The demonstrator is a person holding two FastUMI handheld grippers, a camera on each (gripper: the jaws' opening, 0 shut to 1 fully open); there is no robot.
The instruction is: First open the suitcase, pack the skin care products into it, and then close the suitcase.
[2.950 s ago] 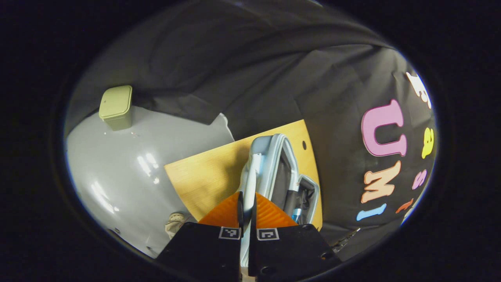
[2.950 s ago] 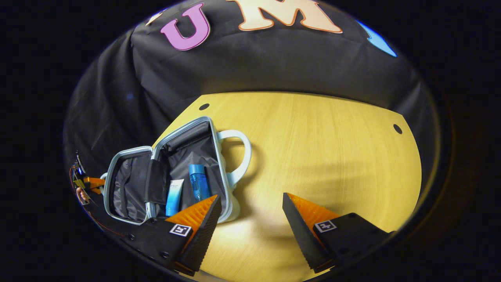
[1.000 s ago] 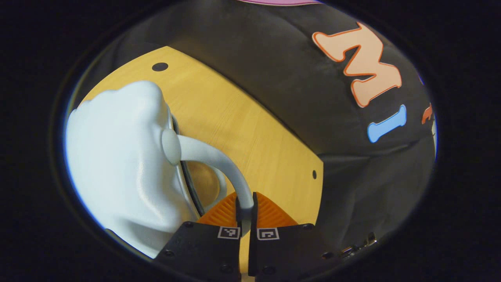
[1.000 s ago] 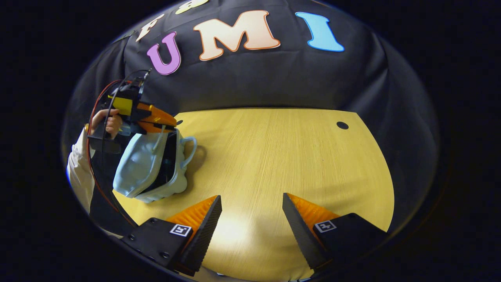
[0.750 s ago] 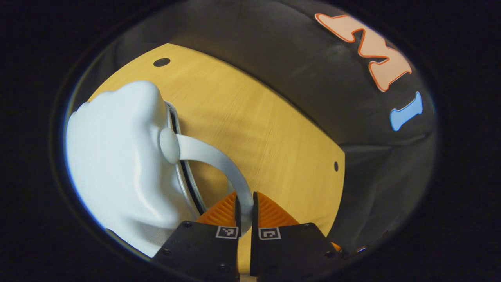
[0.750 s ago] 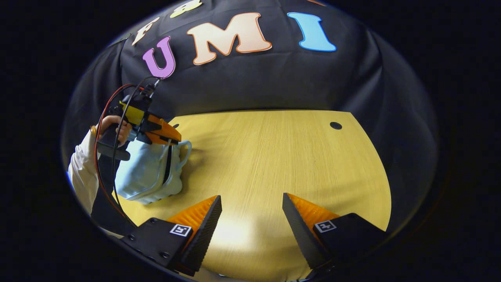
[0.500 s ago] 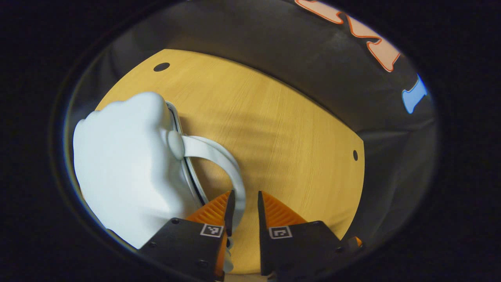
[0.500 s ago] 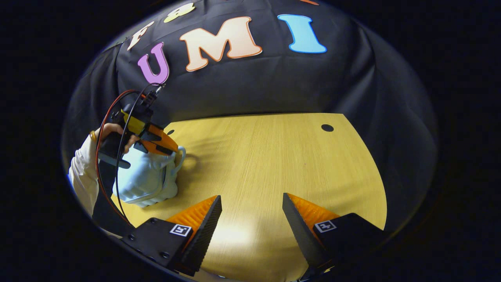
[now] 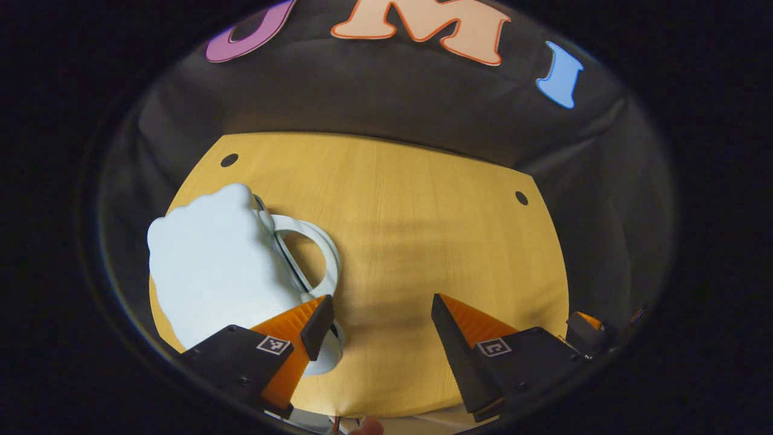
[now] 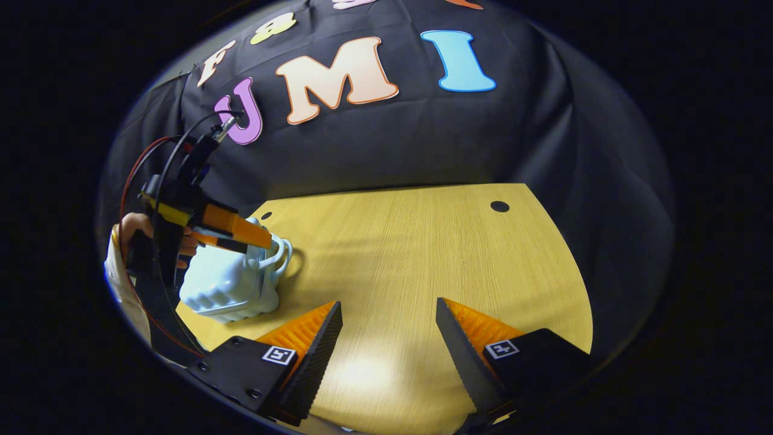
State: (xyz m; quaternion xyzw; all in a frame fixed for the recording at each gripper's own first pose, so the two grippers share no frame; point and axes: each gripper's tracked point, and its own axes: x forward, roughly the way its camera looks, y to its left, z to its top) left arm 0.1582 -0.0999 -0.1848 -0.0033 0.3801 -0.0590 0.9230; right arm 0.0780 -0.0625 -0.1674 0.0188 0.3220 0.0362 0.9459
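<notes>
On table (image 10: 423, 254), one closed suitcase (image 10: 226, 284)

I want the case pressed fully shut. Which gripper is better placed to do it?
Probably the left gripper: it hangs open right beside the case. The right gripper is open over bare table, farther off.
</notes>
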